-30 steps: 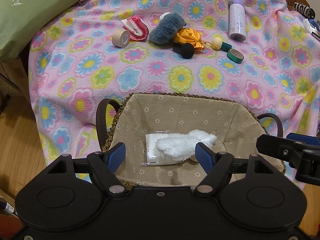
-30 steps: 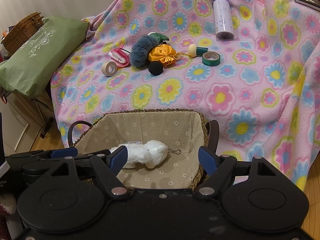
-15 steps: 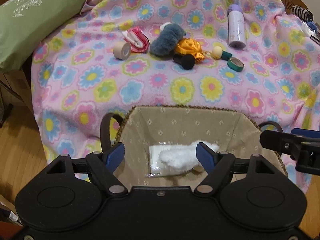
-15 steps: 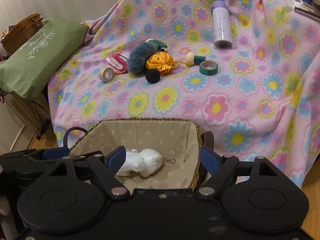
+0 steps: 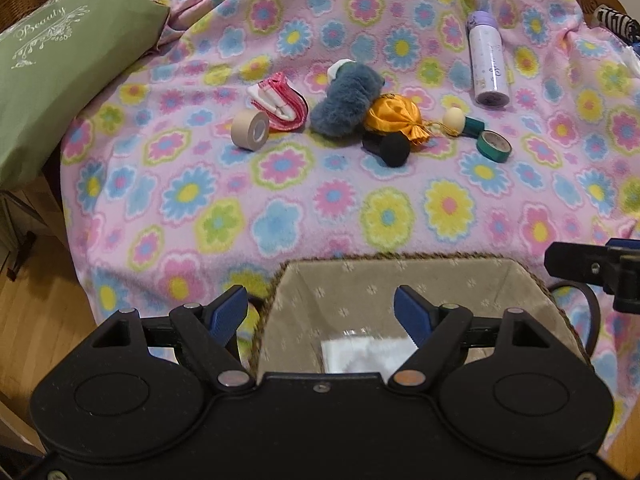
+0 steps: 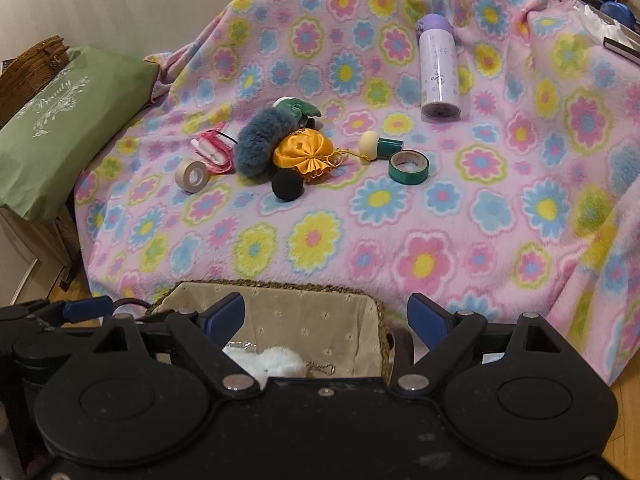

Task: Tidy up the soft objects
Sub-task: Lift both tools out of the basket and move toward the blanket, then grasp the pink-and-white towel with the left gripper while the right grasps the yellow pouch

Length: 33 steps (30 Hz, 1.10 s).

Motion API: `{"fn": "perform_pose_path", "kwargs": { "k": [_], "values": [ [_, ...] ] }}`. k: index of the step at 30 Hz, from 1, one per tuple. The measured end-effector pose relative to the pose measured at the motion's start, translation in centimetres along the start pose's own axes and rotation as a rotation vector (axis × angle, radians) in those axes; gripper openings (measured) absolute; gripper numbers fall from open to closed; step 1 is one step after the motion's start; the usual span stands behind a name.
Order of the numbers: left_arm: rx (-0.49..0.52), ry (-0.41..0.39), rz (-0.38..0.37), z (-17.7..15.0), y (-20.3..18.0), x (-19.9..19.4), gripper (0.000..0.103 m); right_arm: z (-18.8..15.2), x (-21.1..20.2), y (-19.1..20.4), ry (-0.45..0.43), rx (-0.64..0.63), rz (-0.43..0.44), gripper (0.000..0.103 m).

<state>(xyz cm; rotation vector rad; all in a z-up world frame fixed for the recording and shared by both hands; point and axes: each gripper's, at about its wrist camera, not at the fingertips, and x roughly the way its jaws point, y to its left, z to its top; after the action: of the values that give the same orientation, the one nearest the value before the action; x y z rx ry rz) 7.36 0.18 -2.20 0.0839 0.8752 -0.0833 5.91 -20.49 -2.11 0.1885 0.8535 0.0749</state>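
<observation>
A woven basket [image 5: 400, 258] with beige lining stands at the blanket's near edge. In it lie a white fluffy toy [image 6: 276, 360] and a clear packet [image 5: 352, 354]. My left gripper [image 5: 320, 304] hangs open over the basket's left side, nothing between its fingers. My right gripper [image 6: 324, 312] is above the basket's [image 6: 272, 284] right rim, jaws opening and empty. On the blanket farther off lie a blue-grey furry toy [image 5: 346, 102], an orange satin pouch [image 5: 394, 118], a black foam ball [image 5: 394, 148] and a pink fabric piece [image 5: 280, 100].
A beige tape roll [image 5: 250, 130], a green tape roll [image 5: 494, 146], a wooden knob on a teal base [image 5: 464, 122] and a purple bottle [image 5: 488, 68] also lie on the flowered blanket [image 5: 280, 220]. A green cushion [image 5: 60, 60] sits at the left, above wooden floor.
Both grippers have drawn back from the basket, which has slid lower in both views. The right jaws stand wider. The white toy stays in the basket.
</observation>
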Motion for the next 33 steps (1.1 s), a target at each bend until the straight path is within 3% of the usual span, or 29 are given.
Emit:
{"fn": "perform_pose_path", "kwargs": {
  "k": [18, 33],
  "values": [
    [0.037, -0.021, 0.057, 6.1, 1.5, 6.2, 0.077, 5.1, 6.8, 0.1, 0.076, -0.013, -0.017, 0.089],
    [0.033, -0.073, 0.107, 12.5, 2.7, 11.5, 0.078, 10.8, 13.5, 1.8, 0.023, -0.099, -0.014, 0.089]
  ]
}}
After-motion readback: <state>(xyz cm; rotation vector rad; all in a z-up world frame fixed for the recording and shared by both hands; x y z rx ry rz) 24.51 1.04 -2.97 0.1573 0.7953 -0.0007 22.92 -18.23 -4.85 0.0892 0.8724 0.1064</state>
